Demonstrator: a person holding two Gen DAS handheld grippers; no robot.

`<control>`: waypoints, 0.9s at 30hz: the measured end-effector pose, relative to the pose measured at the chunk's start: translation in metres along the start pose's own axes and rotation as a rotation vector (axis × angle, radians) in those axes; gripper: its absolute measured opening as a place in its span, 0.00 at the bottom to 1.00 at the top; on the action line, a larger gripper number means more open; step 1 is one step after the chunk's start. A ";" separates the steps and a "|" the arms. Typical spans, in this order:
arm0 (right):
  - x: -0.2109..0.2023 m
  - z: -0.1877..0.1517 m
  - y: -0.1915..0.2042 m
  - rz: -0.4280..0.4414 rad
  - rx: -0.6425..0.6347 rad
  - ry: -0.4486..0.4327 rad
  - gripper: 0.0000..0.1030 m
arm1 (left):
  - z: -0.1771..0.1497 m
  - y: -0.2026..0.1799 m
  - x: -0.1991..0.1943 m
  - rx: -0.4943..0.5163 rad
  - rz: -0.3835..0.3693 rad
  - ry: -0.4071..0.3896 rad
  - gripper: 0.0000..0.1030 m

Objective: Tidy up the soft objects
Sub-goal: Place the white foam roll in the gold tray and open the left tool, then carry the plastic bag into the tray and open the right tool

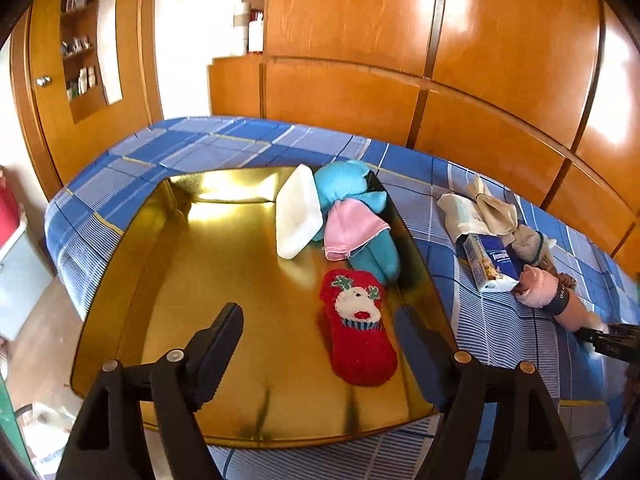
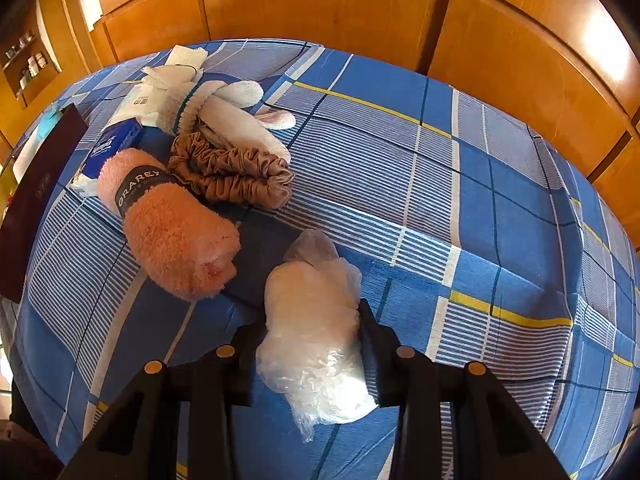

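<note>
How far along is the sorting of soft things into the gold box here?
Done: a red sock, pink cap, blue plush and white cloth lie in the gold box. In hand: the right gripper is shut on a plastic-wrapped bundle; the left gripper is open, empty. Left: pink towel roll, brown scrunchie, white pieces.

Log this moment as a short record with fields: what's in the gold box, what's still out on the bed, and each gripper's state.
surface: blue plaid bedspread
container: gold box, open
in box: red reindeer sock, white cloth, pink cloth, turquoise plush
outside box: rolled pink towel, brown scrunchie, tissue pack
left gripper: open, empty, over the box
right gripper: shut on plastic-wrapped white bundle
</note>
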State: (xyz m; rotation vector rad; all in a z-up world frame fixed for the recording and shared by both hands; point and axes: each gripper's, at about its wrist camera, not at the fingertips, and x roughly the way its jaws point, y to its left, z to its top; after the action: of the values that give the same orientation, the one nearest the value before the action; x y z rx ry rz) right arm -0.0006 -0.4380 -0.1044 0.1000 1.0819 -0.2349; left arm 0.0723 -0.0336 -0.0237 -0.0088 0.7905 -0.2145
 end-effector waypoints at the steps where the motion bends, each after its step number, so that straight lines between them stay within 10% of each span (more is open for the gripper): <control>1: 0.000 0.000 0.001 -0.006 -0.001 -0.002 0.37 | 0.000 -0.001 -0.003 0.004 0.006 -0.008 0.77; 18: -0.006 0.001 0.001 -0.037 0.072 0.000 0.34 | -0.012 0.012 -0.024 -0.040 0.059 -0.045 0.87; 27: -0.069 0.015 -0.005 0.023 0.193 -0.159 0.34 | -0.015 0.028 -0.021 -0.070 0.066 -0.036 0.87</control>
State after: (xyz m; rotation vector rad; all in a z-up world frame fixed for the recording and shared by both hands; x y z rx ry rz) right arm -0.0198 -0.4357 -0.0360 0.2620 0.8978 -0.3214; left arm 0.0527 -0.0006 -0.0225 -0.0522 0.7608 -0.1240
